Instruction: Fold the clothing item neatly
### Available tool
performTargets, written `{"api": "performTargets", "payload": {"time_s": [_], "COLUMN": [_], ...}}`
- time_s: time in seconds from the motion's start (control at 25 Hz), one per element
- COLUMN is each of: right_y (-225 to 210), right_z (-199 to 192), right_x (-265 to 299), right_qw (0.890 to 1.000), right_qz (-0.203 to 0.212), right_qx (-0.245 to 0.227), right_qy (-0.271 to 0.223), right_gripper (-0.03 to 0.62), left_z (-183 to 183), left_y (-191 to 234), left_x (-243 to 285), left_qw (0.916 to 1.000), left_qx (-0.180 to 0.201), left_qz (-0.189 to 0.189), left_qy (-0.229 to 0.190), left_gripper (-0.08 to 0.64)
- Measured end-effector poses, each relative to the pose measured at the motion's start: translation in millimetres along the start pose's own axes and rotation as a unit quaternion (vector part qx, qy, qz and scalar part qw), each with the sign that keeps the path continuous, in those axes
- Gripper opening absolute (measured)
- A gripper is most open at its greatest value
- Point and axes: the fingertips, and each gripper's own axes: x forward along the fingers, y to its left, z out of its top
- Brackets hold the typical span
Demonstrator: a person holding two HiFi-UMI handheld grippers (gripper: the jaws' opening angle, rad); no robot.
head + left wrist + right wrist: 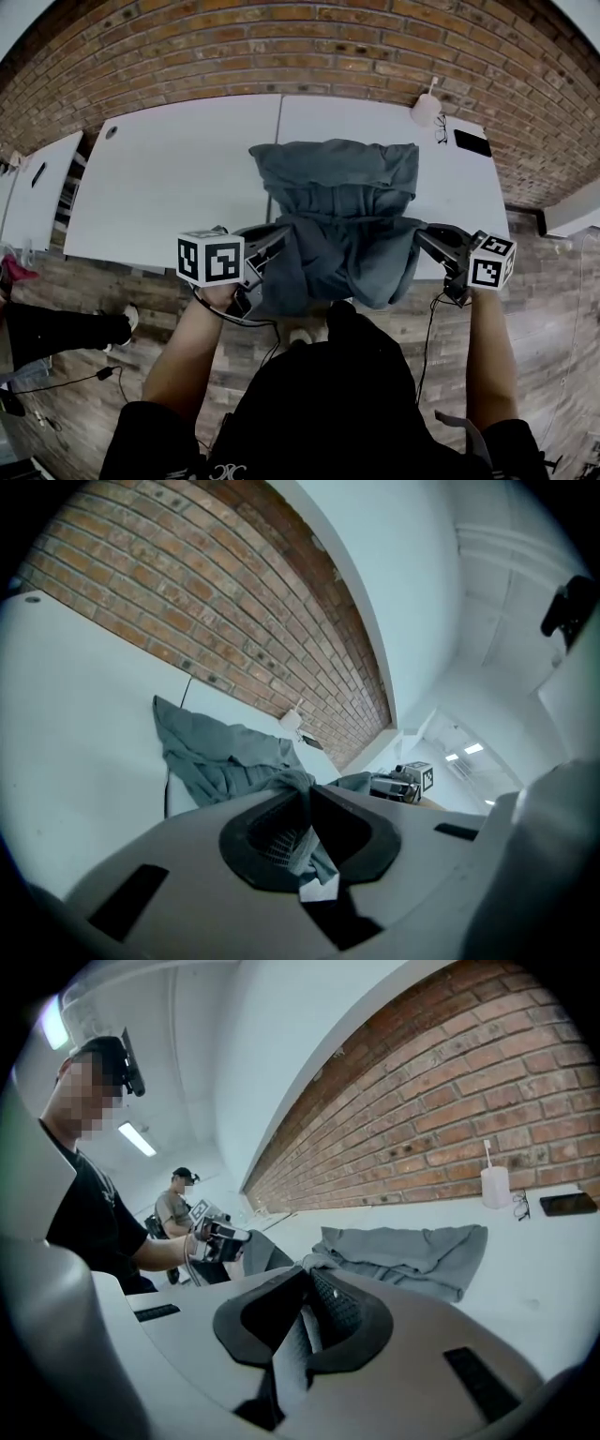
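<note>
Folding step: by the look of it, the near edge of the grey garment (pixel 337 206) is being raised so it can be carried over the part lying flat.
Garment place: its far half rests bunched on the white tabletop (pixel 169 178); its near half hangs off the near edge, slung between the two tools.
Left hand-held gripper (pixel 279 239): pressed onto a fold of grey cloth at the garment's left near corner.
Right hand-held gripper (pixel 424 236): likewise pinching a strip of the cloth, at the right near corner.
Doing it well: keeping both corners level and evenly apart should draw the sagging middle taut; the edge then wants laying straight onto the far hem, clear of the white bottle (pixel 425 110), glasses (pixel 441 129) and phone (pixel 472 142) at the far right.
Risk: thin pinches could slip if the cloth is tugged.
Hidden: the person's head covers the lowest hanging part, so the near hem is unseen.
Unclear: sleeves, collar and the kind of garment cannot be made out among the wrinkles.
</note>
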Motion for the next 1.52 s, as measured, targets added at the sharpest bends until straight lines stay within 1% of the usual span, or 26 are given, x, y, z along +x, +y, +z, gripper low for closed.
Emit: {"api": "performTargets", "payload": {"time_s": [0.08, 0.2, 0.32, 0.4, 0.48, 0.56, 0.68, 0.76, 0.8, 0.84, 0.92, 1.0, 1.04, 1.08, 1.12, 1.2, 1.32, 1.44, 1.52], "right_y": [-18, -63, -120, -161, -197, -228, -259, -269, -273, -275, -275, -270, -266, -263, -258, -242, -204, -166, -145], "right_z": [18, 45, 66, 75, 76, 69, 41, 18, 8, 0, -10, -8, -6, -6, -8, -21, -62, -103, -123], "right_x": [7, 16, 22, 27, 30, 32, 37, 41, 43, 45, 48, 46, 41, 34, 25, 7, -21, -43, -55], "right_qw": [1.0, 0.999, 0.996, 0.992, 0.987, 0.979, 0.968, 0.962, 0.959, 0.957, 0.957, 0.96, 0.961, 0.962, 0.961, 0.961, 0.958, 0.953, 0.949], "right_qz": [-0.006, -0.041, -0.091, -0.125, -0.157, -0.186, -0.22, -0.234, -0.24, -0.244, -0.244, -0.238, -0.238, -0.24, -0.242, -0.244, -0.251, -0.259, -0.268], "right_qx": [-0.005, -0.008, 0.006, 0.025, 0.047, 0.078, 0.11, 0.116, 0.117, 0.119, 0.117, 0.111, 0.109, 0.109, 0.109, 0.103, 0.088, 0.092, 0.1], "right_qy": [-0.008, -0.01, -0.005, -0.001, 0.006, 0.017, 0.051, 0.082, 0.095, 0.103, 0.107, 0.093, 0.084, 0.077, 0.072, 0.076, 0.105, 0.128, 0.134], "right_gripper": [0.029, 0.029, 0.029, 0.029, 0.029, 0.029, 0.029, 0.029, 0.03, 0.031, 0.031, 0.044, 0.095, 0.133, 0.152, 0.171, 0.172, 0.172, 0.175], "left_z": [29, 75, 108, 121, 125, 119, 96, 75, 66, 57, 45, 43, 46, 48, 50, 46, 17, -30, -67], "left_y": [6, 25, 55, 82, 111, 139, 176, 198, 207, 215, 224, 226, 225, 223, 222, 217, 199, 172, 153], "left_x": [7, 15, 21, 22, 21, 18, 10, 8, 9, 11, 14, 13, 8, 2, -5, -19, -38, -52, -59], "left_qw": [0.9996, 0.9969, 0.9916, 0.9859, 0.9775, 0.968, 0.953, 0.9446, 0.9418, 0.9404, 0.9408, 0.943, 0.9438, 0.9443, 0.9446, 0.9468, 0.9544, 0.9616, 0.9647], "left_qx": [-0.001, -0.013, -0.021, -0.023, -0.03, -0.05, -0.084, -0.093, -0.094, -0.095, -0.094, -0.089, -0.087, -0.086, -0.086, -0.086, -0.083, -0.076, -0.071], "left_qz": [0.008, 0.038, 0.086, 0.131, 0.18, 0.222, 0.275, 0.304, 0.315, 0.321, 0.321, 0.313, 0.308, 0.304, 0.3, 0.292, 0.276, 0.262, 0.254], "left_qy": [-0.026, -0.068, -0.095, -0.101, -0.105, -0.107, -0.096, -0.08, -0.071, -0.062, -0.056, -0.07, -0.081, -0.093, -0.101, -0.105, -0.079, -0.034, 0.001], "left_gripper": [0.032, 0.032, 0.032, 0.032, 0.032, 0.032, 0.032, 0.032, 0.032, 0.032, 0.033, 0.044, 0.082, 0.142, 0.176, 0.195, 0.195, 0.195, 0.195]}}
